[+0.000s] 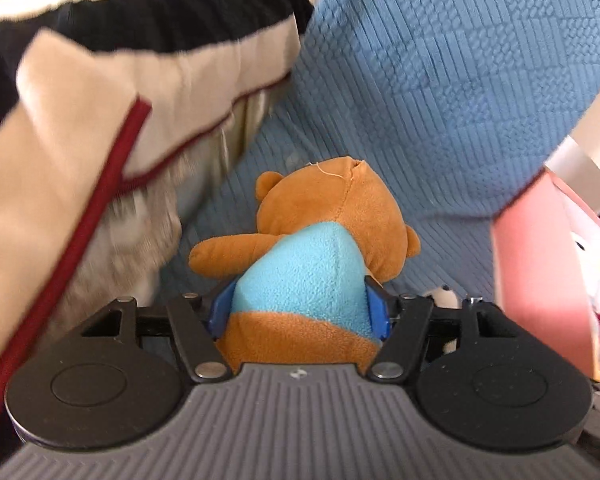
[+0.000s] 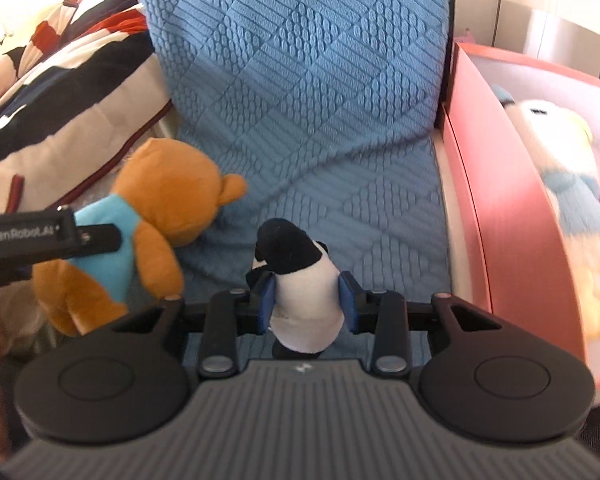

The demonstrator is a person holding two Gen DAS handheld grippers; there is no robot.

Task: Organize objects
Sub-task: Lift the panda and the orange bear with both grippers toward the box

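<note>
Plainly, my left gripper (image 1: 300, 304) is clamped on the brown bear (image 1: 316, 248), its blue pads (image 1: 222, 308) pressing into the turquoise shirt at the lower middle of the left wrist view. I see the bear only from behind, so its face is hidden, and its legs vanish under the gripper body. My right gripper (image 2: 308, 304) pinches the black and white plush (image 2: 300, 280) at the lower centre of the right wrist view; what animal it is I cannot quite tell, since its face points away and its base is cut off by the gripper.

Both toys sit in front of the blue textured cover (image 2: 300, 92). At the right edge stands the pink box (image 2: 512, 216), with pale soft toys (image 2: 572, 184) inside, too blurred to identify. The striped quilt (image 1: 120, 52) fills the upper left, smeared by motion. In the left wrist view a small white scrap of plush (image 1: 446, 298) peeks past my right finger.
</note>
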